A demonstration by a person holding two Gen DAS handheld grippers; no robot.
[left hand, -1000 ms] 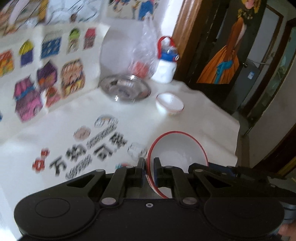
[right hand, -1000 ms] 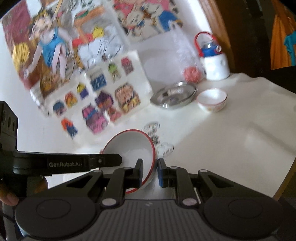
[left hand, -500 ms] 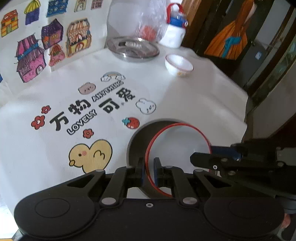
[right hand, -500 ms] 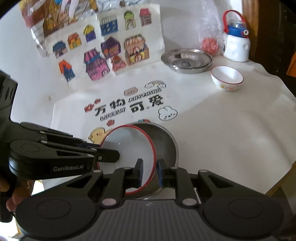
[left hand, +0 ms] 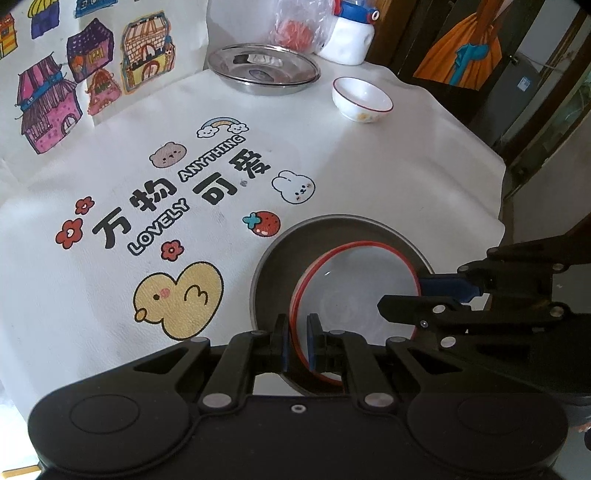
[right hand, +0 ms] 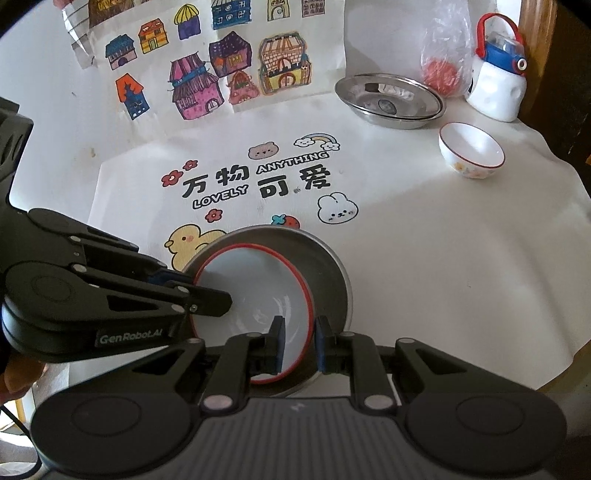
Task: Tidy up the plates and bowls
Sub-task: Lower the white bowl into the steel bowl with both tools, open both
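A white red-rimmed plate (left hand: 354, 291) (right hand: 255, 291) rests tilted inside a grey metal plate (left hand: 280, 258) (right hand: 325, 266) at the table's near edge. My left gripper (left hand: 297, 347) is shut on the red-rimmed plate's left rim; it also shows in the right wrist view (right hand: 195, 291). My right gripper (right hand: 298, 345) straddles its right rim with the jaws slightly parted; it also shows in the left wrist view (left hand: 421, 295). A small white bowl (left hand: 362, 99) (right hand: 471, 155) and a steel plate (left hand: 264, 68) (right hand: 389, 99) sit at the far side.
The table is covered by a white printed cloth (left hand: 207, 177) (right hand: 424, 240). A white bottle with a red handle (right hand: 498, 85) (left hand: 351, 33) and a plastic bag (right hand: 443, 55) (left hand: 299, 26) stand at the back. House drawings (right hand: 221, 74) hang on the wall. The table edge (left hand: 498, 192) drops off to the right.
Both grippers have lowered the red-rimmed plate down into the grey metal plate. The right gripper's jaws have widened a little around the rim.
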